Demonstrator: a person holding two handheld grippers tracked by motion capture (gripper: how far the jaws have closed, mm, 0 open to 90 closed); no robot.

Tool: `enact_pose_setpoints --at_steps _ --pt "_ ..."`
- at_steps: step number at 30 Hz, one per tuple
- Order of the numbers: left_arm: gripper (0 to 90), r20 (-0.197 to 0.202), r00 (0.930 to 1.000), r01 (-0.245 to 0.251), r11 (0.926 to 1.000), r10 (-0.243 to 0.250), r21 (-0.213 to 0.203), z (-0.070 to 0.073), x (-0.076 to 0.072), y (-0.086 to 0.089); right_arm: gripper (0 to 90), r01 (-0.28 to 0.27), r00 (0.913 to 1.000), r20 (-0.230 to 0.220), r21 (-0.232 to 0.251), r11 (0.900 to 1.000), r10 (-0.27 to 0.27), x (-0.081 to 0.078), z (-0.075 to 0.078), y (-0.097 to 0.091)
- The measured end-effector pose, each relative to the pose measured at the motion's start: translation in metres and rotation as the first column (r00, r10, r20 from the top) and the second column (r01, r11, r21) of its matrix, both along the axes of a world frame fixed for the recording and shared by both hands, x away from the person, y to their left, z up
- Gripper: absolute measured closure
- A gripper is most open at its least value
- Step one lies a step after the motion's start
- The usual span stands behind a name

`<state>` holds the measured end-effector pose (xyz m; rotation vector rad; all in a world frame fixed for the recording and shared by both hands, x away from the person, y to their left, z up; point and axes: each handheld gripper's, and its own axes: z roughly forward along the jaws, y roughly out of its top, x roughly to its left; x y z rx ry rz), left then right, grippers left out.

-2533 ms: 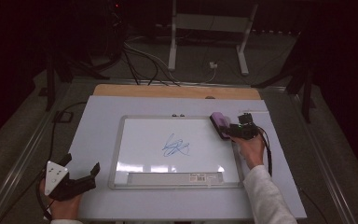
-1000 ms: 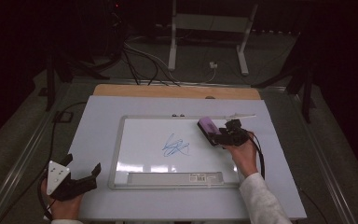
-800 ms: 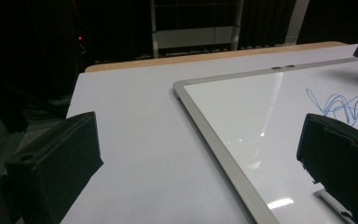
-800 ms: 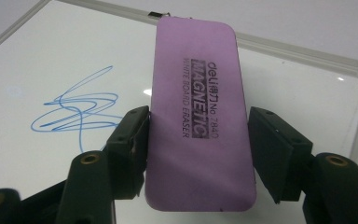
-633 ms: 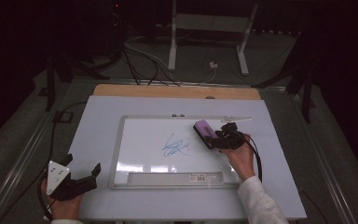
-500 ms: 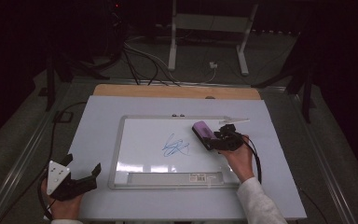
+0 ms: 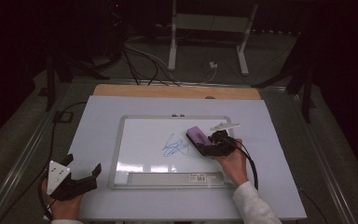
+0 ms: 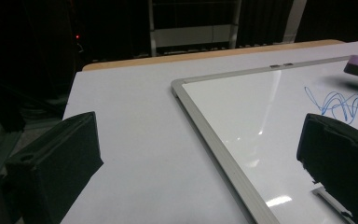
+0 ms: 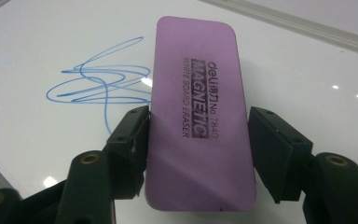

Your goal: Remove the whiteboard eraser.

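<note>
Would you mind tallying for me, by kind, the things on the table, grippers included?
Whiteboard: 1
Blue scribble on the whiteboard: 1
Purple eraser, between the right gripper's jaws: 1
Grippers: 2, the left gripper and the right gripper
Total: 5

one whiteboard (image 7: 144,140), one purple eraser (image 9: 200,112), one blue scribble (image 7: 175,147), two tools

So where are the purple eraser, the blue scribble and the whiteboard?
eraser (image 9: 200,126): right gripper view, middle of its printed top.
scribble (image 7: 176,147): high view, centre of the loops.
whiteboard (image 8: 223,149): left gripper view, its grey frame edge.
</note>
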<state>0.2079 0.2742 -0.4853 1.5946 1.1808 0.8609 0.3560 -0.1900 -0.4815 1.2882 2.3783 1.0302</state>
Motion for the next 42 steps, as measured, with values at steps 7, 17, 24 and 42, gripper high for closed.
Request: enact_pose_setpoints --at_steps 7,17,24,42 --pt "0.4 0.0 1.0 0.002 1.0 -0.002 0.002 0.0 0.0 0.0 40.8 -0.01 0.9999 0.011 -0.005 0.9999 0.01 -0.003 -0.004 0.011" --pt "0.4 -0.002 1.0 0.002 1.0 -0.002 0.002 0.0 -0.001 0.0 40.8 -0.014 0.9988 0.046 -0.064 0.9978 0.017 -0.007 -0.008 0.025" --pt "0.4 -0.002 1.0 0.0 1.0 0.0 0.002 0.0 -0.002 0.002 40.7 -0.025 0.9987 0.042 -0.088 0.9958 0.028 -0.008 -0.012 0.031" --pt "0.4 -0.012 0.9999 0.004 1.0 -0.004 -0.002 -0.002 0.0 0.001 29.4 -0.013 0.9995 -0.028 0.014 0.9998 0.014 0.006 -0.016 0.028"
